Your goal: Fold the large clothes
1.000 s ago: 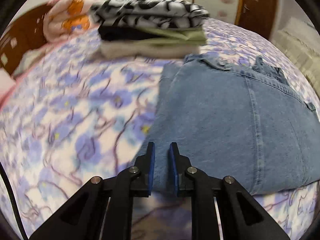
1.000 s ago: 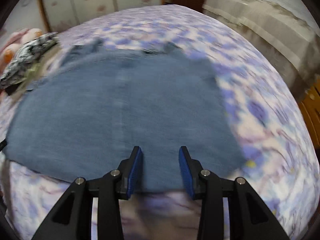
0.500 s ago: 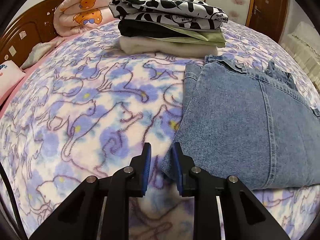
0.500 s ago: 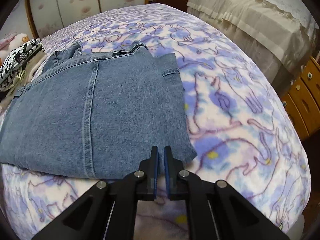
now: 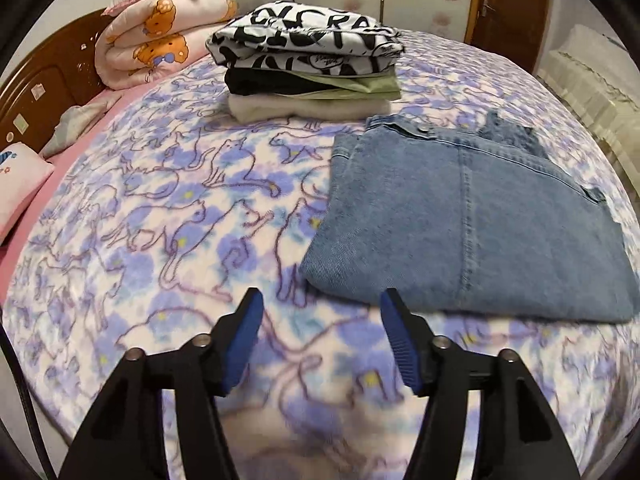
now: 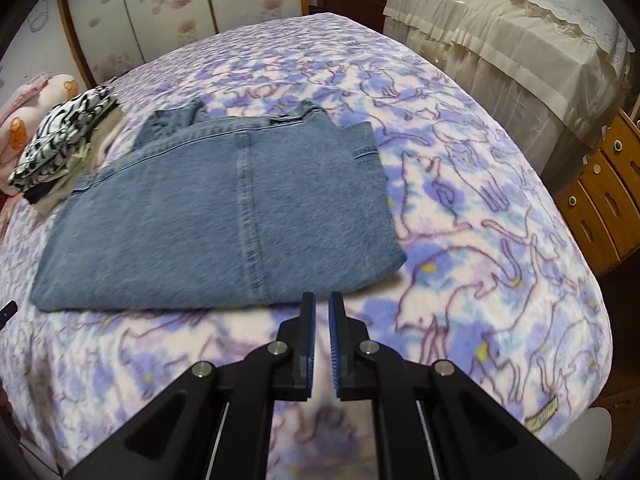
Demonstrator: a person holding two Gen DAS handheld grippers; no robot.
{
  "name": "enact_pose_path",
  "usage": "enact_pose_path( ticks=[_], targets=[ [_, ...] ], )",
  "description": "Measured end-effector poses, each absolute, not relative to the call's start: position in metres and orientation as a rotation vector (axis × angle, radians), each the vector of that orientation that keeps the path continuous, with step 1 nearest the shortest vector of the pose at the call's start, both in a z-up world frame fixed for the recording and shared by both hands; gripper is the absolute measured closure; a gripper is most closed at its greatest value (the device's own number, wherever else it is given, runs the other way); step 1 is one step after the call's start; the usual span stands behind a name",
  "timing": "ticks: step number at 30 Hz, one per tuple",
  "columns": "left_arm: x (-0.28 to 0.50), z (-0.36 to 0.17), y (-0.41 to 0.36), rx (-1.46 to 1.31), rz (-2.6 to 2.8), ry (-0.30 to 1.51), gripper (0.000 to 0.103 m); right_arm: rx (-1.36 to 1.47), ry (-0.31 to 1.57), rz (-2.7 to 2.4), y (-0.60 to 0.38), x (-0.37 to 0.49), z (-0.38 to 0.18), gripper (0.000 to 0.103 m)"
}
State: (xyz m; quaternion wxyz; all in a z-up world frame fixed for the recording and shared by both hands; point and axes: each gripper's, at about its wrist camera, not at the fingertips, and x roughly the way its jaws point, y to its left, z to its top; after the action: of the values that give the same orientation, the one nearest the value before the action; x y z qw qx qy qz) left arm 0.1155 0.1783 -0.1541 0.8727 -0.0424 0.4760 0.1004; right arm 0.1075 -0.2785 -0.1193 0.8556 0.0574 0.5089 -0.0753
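Observation:
Folded blue denim jeans (image 5: 472,220) lie flat on the bed's cat-print blanket (image 5: 180,220). They also show in the right wrist view (image 6: 224,216). My left gripper (image 5: 322,300) is open and empty, just short of the jeans' near left corner. My right gripper (image 6: 322,300) is shut on nothing, just short of the jeans' near edge by the right corner. Neither gripper touches the denim.
A stack of folded clothes (image 5: 312,64) with a black-and-white top sits behind the jeans, also visible in the right wrist view (image 6: 64,144). A rolled pink bear quilt (image 5: 160,28) and wooden headboard (image 5: 44,80) are far left. A covered bed (image 6: 520,52) and wooden drawers (image 6: 604,192) stand right.
My left gripper let go of the jeans' left corner, opened wide and pulled back. My right gripper stayed shut and drew back off the denim edge. The jeans lie still.

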Motion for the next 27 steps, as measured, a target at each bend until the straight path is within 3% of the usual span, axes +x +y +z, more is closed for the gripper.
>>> enact_pose_path(
  ticks=[6,11,19,27],
  targets=[
    [0.083,-0.135,0.164,-0.109,0.14,1.04,0.031,0.118,1.143,-0.14,-0.256,0.086,-0.11,0.095],
    [0.063,-0.125,0.154,-0.173,0.046,1.064,0.021,0.164,1.164,-0.065,-0.237,0.069,-0.108,0.068],
    [0.062,-0.126,0.146,-0.295,-0.052,1.085,0.017,0.192,1.129,0.013,-0.202,0.066,-0.1,0.067],
    [0.094,-0.166,0.142,-0.43,-0.124,1.121,0.017,0.19,1.012,0.032,-0.17,0.092,-0.102,0.067]
  ],
)
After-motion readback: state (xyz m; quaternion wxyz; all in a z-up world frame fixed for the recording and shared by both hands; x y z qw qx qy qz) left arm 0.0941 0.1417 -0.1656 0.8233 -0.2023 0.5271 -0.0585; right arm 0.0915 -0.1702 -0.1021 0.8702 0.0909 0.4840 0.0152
